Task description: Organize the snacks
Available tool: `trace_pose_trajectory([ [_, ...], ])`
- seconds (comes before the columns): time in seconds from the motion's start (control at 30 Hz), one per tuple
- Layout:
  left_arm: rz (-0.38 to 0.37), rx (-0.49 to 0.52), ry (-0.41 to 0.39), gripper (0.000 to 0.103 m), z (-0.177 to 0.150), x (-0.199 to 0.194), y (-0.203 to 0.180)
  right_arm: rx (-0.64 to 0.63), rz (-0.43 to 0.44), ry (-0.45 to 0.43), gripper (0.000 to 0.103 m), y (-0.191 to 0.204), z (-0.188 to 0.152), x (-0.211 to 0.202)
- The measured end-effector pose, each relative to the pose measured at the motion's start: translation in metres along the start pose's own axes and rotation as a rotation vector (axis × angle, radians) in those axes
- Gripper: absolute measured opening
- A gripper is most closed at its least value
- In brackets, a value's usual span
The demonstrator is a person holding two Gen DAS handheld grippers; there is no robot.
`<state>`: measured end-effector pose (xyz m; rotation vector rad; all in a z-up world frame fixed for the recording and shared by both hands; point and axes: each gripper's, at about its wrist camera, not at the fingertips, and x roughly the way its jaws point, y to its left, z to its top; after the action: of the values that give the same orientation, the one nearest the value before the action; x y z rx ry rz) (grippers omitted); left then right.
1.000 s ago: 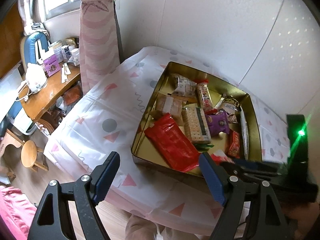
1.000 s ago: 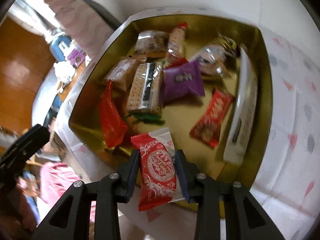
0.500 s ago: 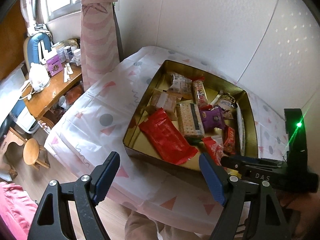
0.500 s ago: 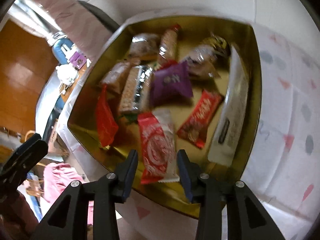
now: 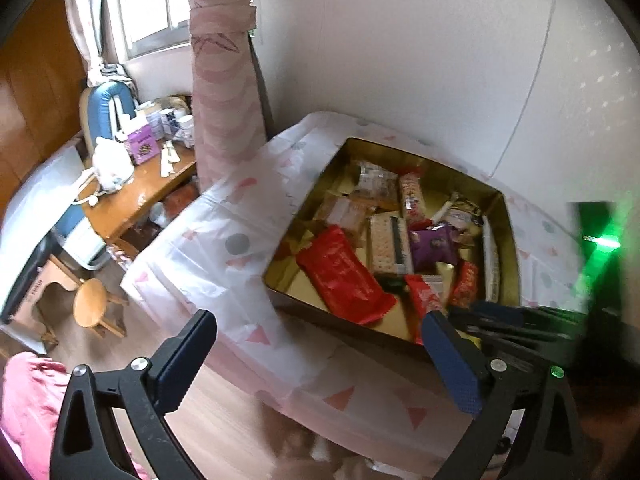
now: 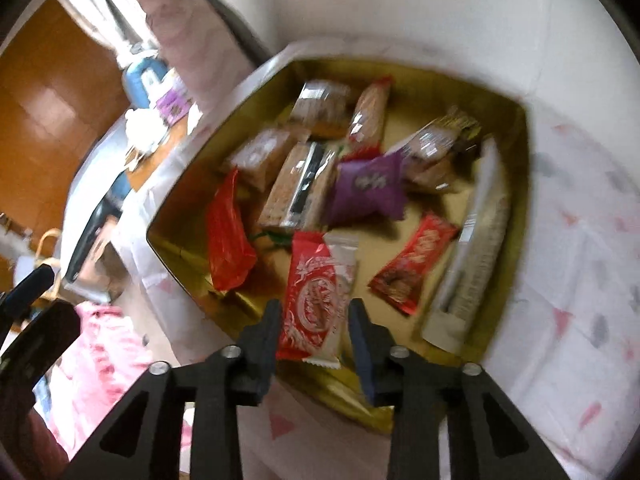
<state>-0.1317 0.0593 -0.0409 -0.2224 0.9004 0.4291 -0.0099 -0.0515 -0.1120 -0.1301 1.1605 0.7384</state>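
The right gripper [image 6: 314, 320] stood slightly open around a red-and-white snack packet [image 6: 316, 300] at the gold tin's [image 6: 516, 216] six o'clock; the left gripper [image 5: 320, 354] hung wide open, empty.

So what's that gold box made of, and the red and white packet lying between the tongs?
The gold box looks like thin metal, probably tin: its walls are glossy and mirror the snacks. The red and white packet seems to be printed plastic film, slightly shiny, with a crimped zigzag end seal. It lies between the open right tongs.
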Motion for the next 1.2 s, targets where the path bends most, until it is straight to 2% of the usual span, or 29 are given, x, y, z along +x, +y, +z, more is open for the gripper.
trace_pose_trajectory([
  [0.13, 0.046, 0.054, 0.009, 0.103, 0.007, 0.003, 0.004, 0.045, -0.056, -0.085, 0.039, 0.010, -0.012, -0.030],
  [0.27, 0.037, 0.089, 0.025, 0.103, 0.007, 0.005, 0.010, 0.096, -0.120, -0.147, 0.043, 0.022, -0.023, -0.051],
  [0.33, 0.066, 0.113, 0.017, 0.103, 0.008, 0.005, 0.012, 0.118, -0.149, -0.169, 0.044, 0.025, -0.026, -0.059],
  [0.37, 0.078, 0.123, 0.009, 0.103, 0.008, 0.004, 0.013, 0.132, -0.167, -0.183, 0.047, 0.029, -0.028, -0.065],
  [0.47, 0.074, 0.154, 0.005, 0.103, 0.008, 0.002, 0.016, 0.160, -0.232, -0.229, 0.068, 0.041, -0.033, -0.080],
  [0.5, 0.064, 0.156, 0.007, 0.103, 0.008, 0.001, 0.017, 0.167, -0.252, -0.251, 0.070, 0.046, -0.035, -0.086],
  [0.73, -0.015, 0.178, 0.016, 0.103, 0.010, 0.001, 0.024, 0.173, -0.337, -0.339, 0.070, 0.068, -0.047, -0.105],
  [1.2, -0.073, 0.209, -0.015, 0.103, 0.009, -0.009, 0.026, 0.185, -0.386, -0.335, 0.070, 0.080, -0.058, -0.104],
])
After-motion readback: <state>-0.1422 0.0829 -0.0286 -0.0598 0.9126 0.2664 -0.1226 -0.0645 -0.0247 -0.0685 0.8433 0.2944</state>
